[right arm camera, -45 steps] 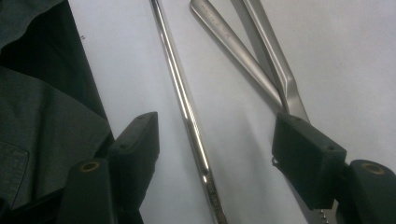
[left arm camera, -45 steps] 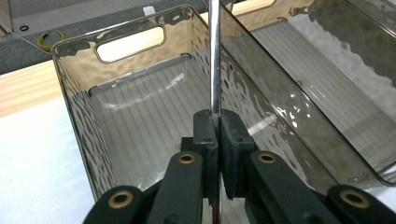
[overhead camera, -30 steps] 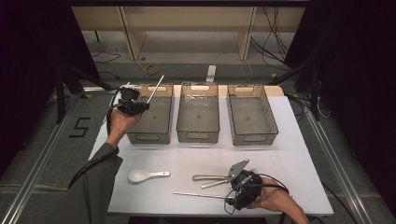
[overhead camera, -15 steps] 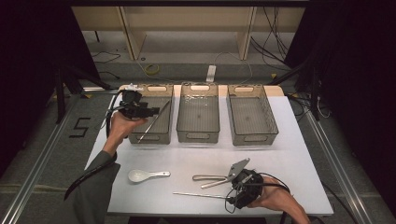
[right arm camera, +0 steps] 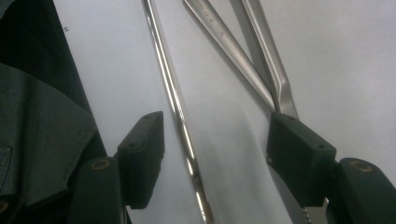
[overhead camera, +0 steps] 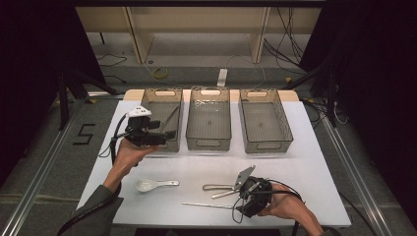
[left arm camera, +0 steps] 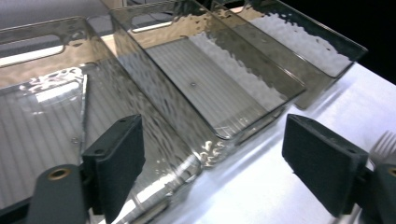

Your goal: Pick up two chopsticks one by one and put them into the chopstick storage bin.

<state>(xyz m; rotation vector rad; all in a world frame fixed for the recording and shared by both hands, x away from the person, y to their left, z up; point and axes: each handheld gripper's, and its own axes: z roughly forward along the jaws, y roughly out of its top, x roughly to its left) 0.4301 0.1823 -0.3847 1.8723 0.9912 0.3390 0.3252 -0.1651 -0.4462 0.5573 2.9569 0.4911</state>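
Note:
My left gripper (overhead camera: pixel 163 137) (left arm camera: pixel 210 163) hovers at the front end of the left clear bin (overhead camera: pixel 147 105) (left arm camera: pixel 28 56), open with nothing between its jaws. A thin metal chopstick (overhead camera: pixel 170 118) (left arm camera: pixel 85 105) lies inside that bin. Near the table's front edge my right gripper (overhead camera: pixel 242 199) (right arm camera: pixel 215 144) is low over the table and open. Its jaws stand on either side of a second metal chopstick (overhead camera: pixel 206 204) (right arm camera: pixel 175 102) without closing on it. Two metal utensil handles (overhead camera: pixel 219 188) (right arm camera: pixel 243 60) lie just beyond, one touching the right jaw. A white spoon (overhead camera: pixel 147 185) rests at front left.
A middle bin (overhead camera: pixel 209 143) (left arm camera: pixel 261 100) and a right bin (overhead camera: pixel 268 146) (left arm camera: pixel 327 56) stand in a row with the left one at the back of the white table (overhead camera: pixel 314 162). Fork tines (left arm camera: pixel 385 142) show at the left gripper view's right edge. A dark sleeve (right arm camera: pixel 37 130) lies close by.
The left gripper carried the chopstick down into the left bin, let it go and opened; the chopstick now lies in the bin. The right gripper has barely moved.

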